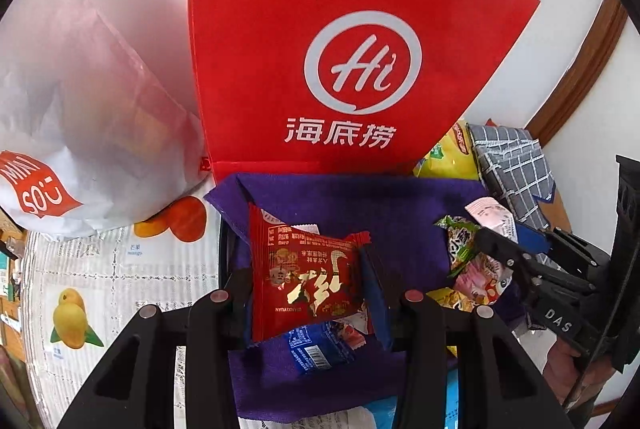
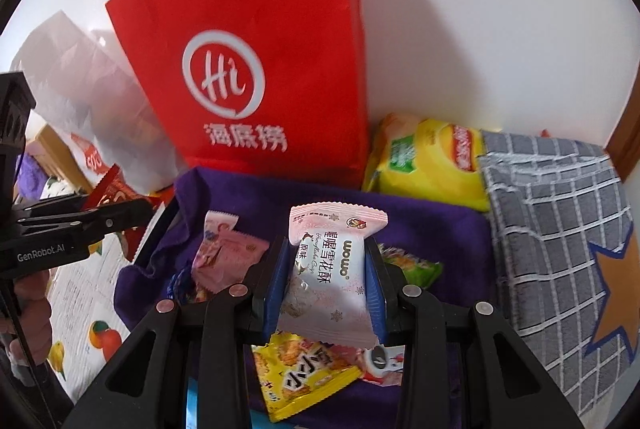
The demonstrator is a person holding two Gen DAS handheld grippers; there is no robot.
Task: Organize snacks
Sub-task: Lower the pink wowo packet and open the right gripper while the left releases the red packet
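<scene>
My left gripper (image 1: 308, 269) is shut on a red snack packet (image 1: 308, 273) and holds it above the purple cloth-lined bin (image 1: 360, 197). My right gripper (image 2: 326, 281) is shut on a pale pink snowflake-crisp packet (image 2: 332, 269) above the same bin (image 2: 440, 225). A blue packet (image 1: 316, 349) lies in the bin under the red one. A yellow packet (image 2: 304, 377), a pink packet (image 2: 224, 253) and a green packet (image 2: 412, 265) lie in the bin. The right gripper shows in the left wrist view (image 1: 486, 233), the left gripper in the right wrist view (image 2: 140, 209).
A red Haidilao bag (image 1: 352, 49) stands behind the bin against the wall. A white Miniso bag (image 1: 80, 129) stands to its left. A yellow chip bag (image 2: 428, 161) and a grey checked cloth box (image 2: 560, 229) are on the right. A fruit-print tablecloth (image 1: 100, 289) covers the table.
</scene>
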